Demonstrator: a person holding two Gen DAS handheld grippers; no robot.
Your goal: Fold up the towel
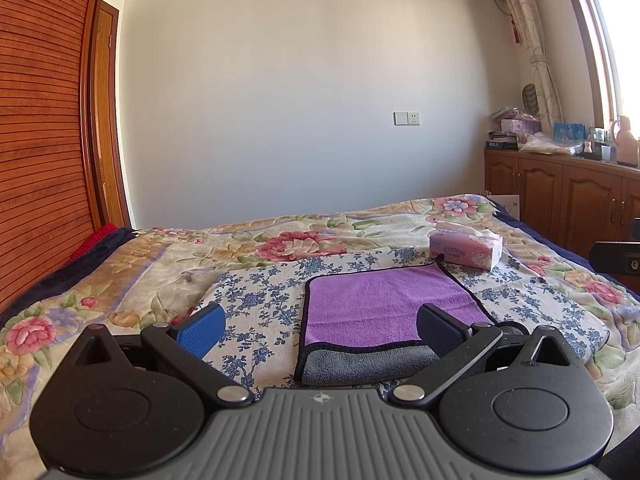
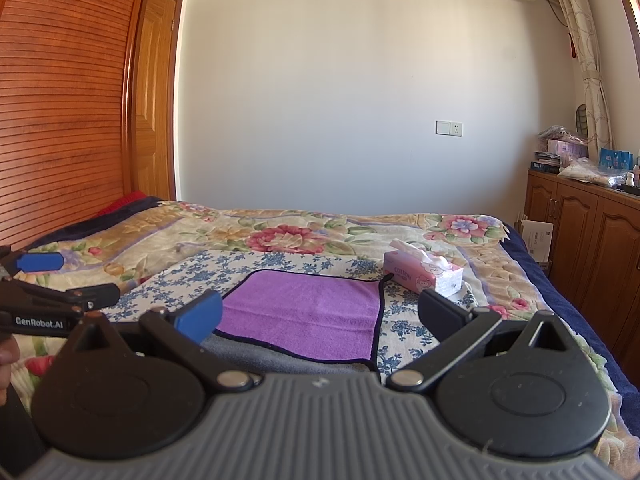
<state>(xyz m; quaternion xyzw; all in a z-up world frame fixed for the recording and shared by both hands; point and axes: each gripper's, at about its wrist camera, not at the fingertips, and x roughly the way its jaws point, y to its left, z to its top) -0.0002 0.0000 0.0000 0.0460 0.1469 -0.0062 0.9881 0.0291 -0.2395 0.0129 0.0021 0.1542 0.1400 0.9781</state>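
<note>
A towel lies on the bed, purple on top [image 1: 384, 304] with a grey underside showing along its near edge, and a dark trim. It is folded over, the purple layer lying short of the grey one. It also shows in the right wrist view [image 2: 304, 312]. My left gripper [image 1: 320, 328] is open and empty, held just above the towel's near left part. My right gripper [image 2: 320, 316] is open and empty, above the towel's near edge. The left gripper also shows in the right wrist view [image 2: 36, 280] at the far left.
The towel rests on a blue-flowered cloth [image 1: 256, 300] over a floral bedspread [image 1: 300, 240]. A pink tissue box [image 1: 466, 250] stands just beyond the towel's far right corner. A wooden wardrobe [image 1: 40, 140] is left, a cluttered wooden cabinet [image 1: 560, 200] right.
</note>
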